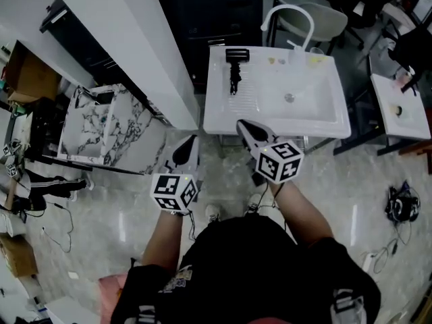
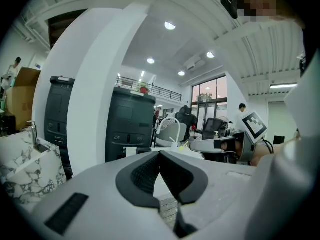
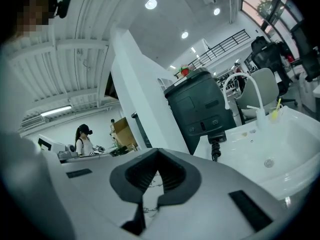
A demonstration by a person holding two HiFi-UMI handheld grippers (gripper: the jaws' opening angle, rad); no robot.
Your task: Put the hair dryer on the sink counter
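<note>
A black hair dryer (image 1: 234, 66) lies on the flat left part of the white sink counter (image 1: 223, 117), its handle toward me; it also shows in the right gripper view (image 3: 215, 144), on the counter's edge. My left gripper (image 1: 190, 141) hangs low in front of the counter's left corner, jaws shut with nothing between them (image 2: 160, 153). My right gripper (image 1: 244, 124) hovers over the counter's front edge, apart from the hair dryer, also shut and empty (image 3: 158, 150). The basin (image 1: 297, 93) lies to the right of the hair dryer.
A curved white faucet (image 1: 290, 12) rises at the back of the sink. A white pillar (image 1: 145, 52) and a marbled box (image 1: 101, 123) stand to the left. A dark cabinet (image 1: 209, 9) is behind. A second white counter (image 1: 401, 106) is to the right, and cables lie on the floor (image 1: 403, 204).
</note>
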